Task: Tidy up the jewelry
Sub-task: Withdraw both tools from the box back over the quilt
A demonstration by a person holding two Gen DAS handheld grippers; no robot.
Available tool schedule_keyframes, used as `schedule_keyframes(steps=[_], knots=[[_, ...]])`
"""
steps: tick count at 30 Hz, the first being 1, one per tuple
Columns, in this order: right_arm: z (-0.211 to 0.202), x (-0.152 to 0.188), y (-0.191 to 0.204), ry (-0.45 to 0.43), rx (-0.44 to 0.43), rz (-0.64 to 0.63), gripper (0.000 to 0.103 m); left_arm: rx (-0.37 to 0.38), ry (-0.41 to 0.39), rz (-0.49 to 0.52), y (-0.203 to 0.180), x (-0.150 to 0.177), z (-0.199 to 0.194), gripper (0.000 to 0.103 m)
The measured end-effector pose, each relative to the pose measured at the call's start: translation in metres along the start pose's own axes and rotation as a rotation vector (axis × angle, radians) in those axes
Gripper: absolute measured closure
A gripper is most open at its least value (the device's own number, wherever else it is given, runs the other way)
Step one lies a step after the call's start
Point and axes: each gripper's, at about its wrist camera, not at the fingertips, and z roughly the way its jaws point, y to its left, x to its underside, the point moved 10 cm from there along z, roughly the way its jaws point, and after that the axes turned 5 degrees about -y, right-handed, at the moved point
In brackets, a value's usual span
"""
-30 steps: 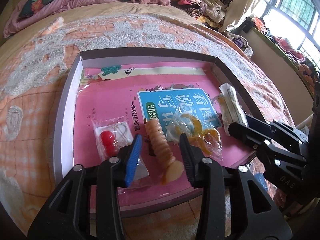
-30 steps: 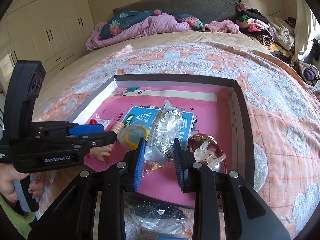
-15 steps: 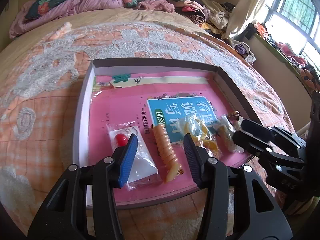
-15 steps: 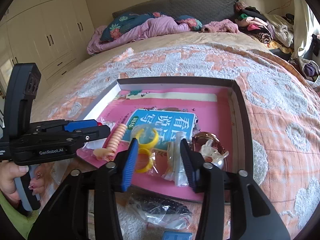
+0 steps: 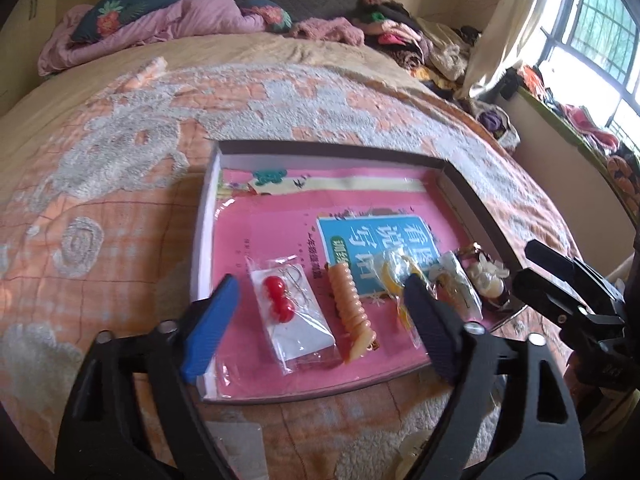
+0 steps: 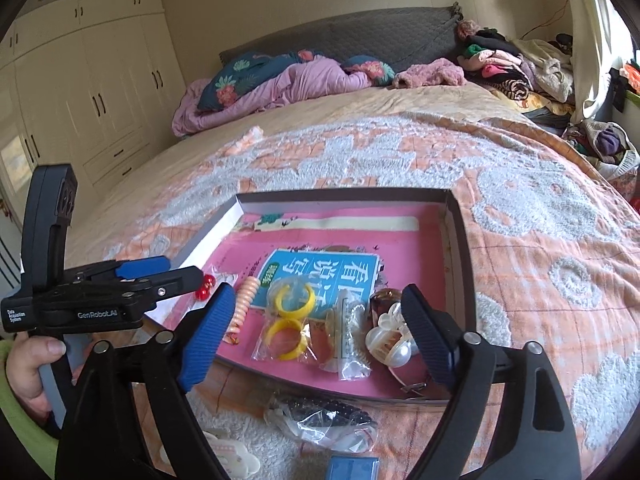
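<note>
i see both tools spread wide and holding nothing, the left tool (image 5: 320,312) and right tool (image 6: 316,332) hovering over the near edge of the tray (image 6: 460,240) on the bed (image 6: 540,240). the red earrings (image 5: 280,300), spiral hair tie (image 5: 352,312), yellow rings (image 6: 290,312) and pearl clip (image 6: 392,340) lie in a row inside it.

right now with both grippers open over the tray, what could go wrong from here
The items lie packed along the tray's near edge: the comb bag touches the pearl claw clip, so the right gripper may snag both.

The black clip bag outside the tray is glossy and crumpled, so it might slip when pinched.

The left gripper straddles both the red earring bag and the orange spiral hair tie; closing could catch either.
</note>
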Motion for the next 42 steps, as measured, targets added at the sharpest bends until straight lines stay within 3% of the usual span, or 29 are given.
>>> schedule_keyframes(steps=[7, 21, 42], knots=[[-0.016, -0.012, -0.002, -0.039, 0.004, 0.012, 0.012, -0.027, -0.035, -0.021, 0.01, -0.008, -0.012, 0.01], [-0.055, -0.033, 0.004, -0.113, 0.01, -0.003, 0.01, -0.027, -0.12, -0.065, 0.021, -0.024, -0.051, 0.01], [-0.101, -0.031, 0.006, -0.146, 0.02, -0.012, 0.01, 0.021, -0.225, -0.08, 0.005, -0.031, -0.111, 0.01]])
